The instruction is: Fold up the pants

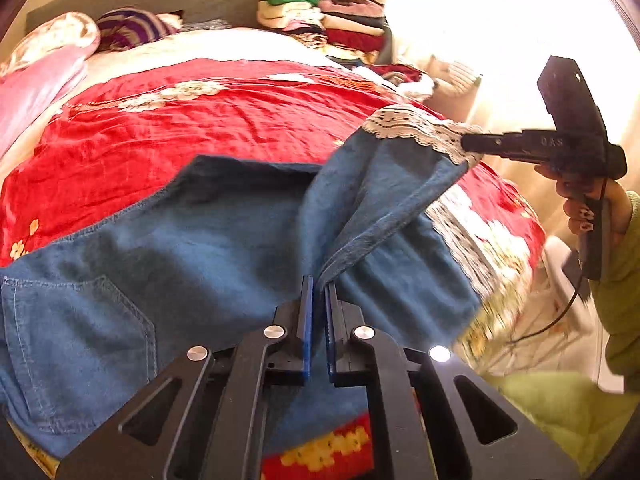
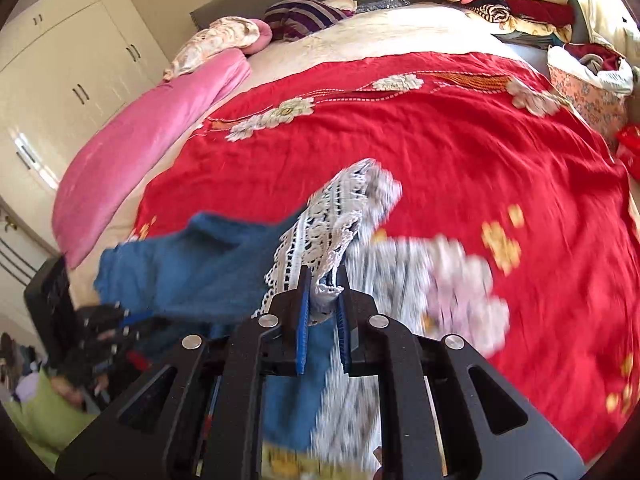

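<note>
Blue denim pants (image 1: 192,240) with white lace cuffs lie on a red flowered bedspread (image 1: 200,120). My left gripper (image 1: 319,284) is shut on the side edge of one pant leg near the bed's front. That leg rises to the right, where my right gripper (image 1: 466,142), held by a hand, pinches the lace cuff (image 1: 416,126). In the right wrist view my right gripper (image 2: 323,276) is shut on the lace cuff (image 2: 332,220), lifted above the bedspread (image 2: 460,140), with the denim (image 2: 192,264) trailing left toward the left gripper (image 2: 108,324). The other lace cuff (image 1: 460,216) lies flat.
A pink blanket (image 2: 152,140) and pillows (image 2: 304,16) lie at the head of the bed. Stacked folded clothes (image 1: 332,20) sit at the far right corner, with a patterned basket (image 2: 588,92) beside. White wardrobes (image 2: 64,60) stand left. A green sleeve (image 1: 620,280) is at the right.
</note>
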Demonstrator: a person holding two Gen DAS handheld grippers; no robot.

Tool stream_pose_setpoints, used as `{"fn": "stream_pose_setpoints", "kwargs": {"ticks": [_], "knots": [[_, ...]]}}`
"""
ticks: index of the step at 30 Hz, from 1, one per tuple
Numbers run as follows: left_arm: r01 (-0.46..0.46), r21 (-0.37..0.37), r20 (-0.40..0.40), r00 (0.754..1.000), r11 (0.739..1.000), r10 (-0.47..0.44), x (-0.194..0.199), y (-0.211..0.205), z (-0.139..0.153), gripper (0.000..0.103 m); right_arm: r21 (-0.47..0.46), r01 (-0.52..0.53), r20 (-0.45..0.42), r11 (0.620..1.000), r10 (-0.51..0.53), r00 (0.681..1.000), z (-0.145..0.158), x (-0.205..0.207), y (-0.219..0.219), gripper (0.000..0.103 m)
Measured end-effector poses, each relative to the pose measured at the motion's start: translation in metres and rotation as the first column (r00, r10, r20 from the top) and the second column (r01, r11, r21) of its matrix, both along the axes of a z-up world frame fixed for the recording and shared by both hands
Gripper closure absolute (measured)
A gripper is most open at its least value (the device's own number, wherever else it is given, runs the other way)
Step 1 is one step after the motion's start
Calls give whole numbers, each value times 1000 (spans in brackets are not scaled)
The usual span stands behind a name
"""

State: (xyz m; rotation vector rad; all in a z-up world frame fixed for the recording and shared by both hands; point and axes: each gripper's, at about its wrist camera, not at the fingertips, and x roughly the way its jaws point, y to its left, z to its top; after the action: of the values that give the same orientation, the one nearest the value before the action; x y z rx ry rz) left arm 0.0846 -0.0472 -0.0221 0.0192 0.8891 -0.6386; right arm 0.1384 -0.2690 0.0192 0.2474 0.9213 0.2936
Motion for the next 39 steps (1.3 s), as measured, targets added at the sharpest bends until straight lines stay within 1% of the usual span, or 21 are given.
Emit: {"fn": "stream_pose_setpoints", "kwargs": {"ticks": [2, 4, 7, 12, 14, 16, 18, 21, 24, 25, 26, 27, 28, 30, 31, 32, 33, 34, 35, 37, 39], "knots": [[39, 27, 3, 999, 999, -40, -11, -3, -2, 98, -8, -2, -19, 1000, 2, 1000, -5, -22, -5, 96], [64, 60, 5, 998, 996, -65, -20, -5, -4, 98, 4, 4, -62, 1000, -4, 998, -18, -43, -8, 96], [68, 115, 6, 998, 991, -69, -28, -6, -13, 98, -8, -10, -124, 1000, 9, 992, -37, -62, -5, 96], [56, 119, -11, 998, 991, -55, -27, -2, -21, 98, 7, 13, -210, 1000, -12, 978, -67, -75, -8, 96], [62, 126, -10, 998, 990, -61, -32, -4, -22, 98, 11, 25, -218, 1000, -22, 976, -72, -77, -10, 96], [69, 151, -12, 998, 986, -68, -35, -8, -24, 98, 5, 29, -225, 1000, -27, 974, -75, -78, -10, 96], [84, 161, -21, 996, 983, -82, -38, -11, -27, 100, -24, 31, -234, 999, -35, 972, -78, -79, -11, 96], [122, 183, -37, 992, 976, -117, -44, -18, -30, 101, -52, 35, -240, 998, -47, 970, -82, -81, -14, 96], [133, 205, -46, 991, 970, -127, -46, -20, -36, 101, -93, -1, -255, 996, -23, 967, -86, -80, -9, 95], [136, 211, -49, 991, 968, -128, -46, -20, -38, 101, -96, 1, -248, 995, -24, 969, -82, -79, -10, 90], [135, 207, -49, 991, 969, -127, -46, -19, -38, 101, -122, 4, -225, 993, -31, 974, -75, -80, -10, 83], [134, 204, -48, 991, 970, -127, -46, -19, -37, 101, -168, 9, -179, 986, -40, 983, -64, -81, -10, 79], [132, 197, -46, 991, 972, -126, -46, -18, -36, 101, -186, -1, -140, 983, -26, 990, -54, -82, -7, 77], [128, 186, -42, 992, 974, -122, -46, -17, -35, 101, -189, -61, -64, 980, 50, 997, -37, -84, 4, 76], [124, 179, -40, 992, 976, -118, -45, -17, -35, 100, -186, -130, -22, 974, 128, 992, -31, -87, 22, 76], [118, 172, -39, 993, 978, -113, -43, -16, -36, 100, -177, -184, -14, 967, 184, 983, -31, -88, 34, 75], [115, 169, -40, 993, 979, -110, -43, -17, -36, 100, -186, -271, -13, 944, 274, 962, -34, -89, 58, 75], [111, 168, -39, 994, 980, -106, -42, -16, -35, 100, -213, -325, -16, 921, 329, 944, -39, -89, 74, 75], [108, 165, -36, 994, 980, -103, -43, -16, -34, 100, -253, -368, -19, 895, 375, 927, -45, -90, 89, 73], [103, 160, -33, 995, 982, -99, -42, -16, -33, 100, -325, -419, -40, 848, 430, 902, -59, -87, 116, 66], [97, 153, -38, 995, 983, -92, -41, -15, -32, 100, -343, -457, -52, 821, 469, 882, -68, -86, 131, 66]]}}
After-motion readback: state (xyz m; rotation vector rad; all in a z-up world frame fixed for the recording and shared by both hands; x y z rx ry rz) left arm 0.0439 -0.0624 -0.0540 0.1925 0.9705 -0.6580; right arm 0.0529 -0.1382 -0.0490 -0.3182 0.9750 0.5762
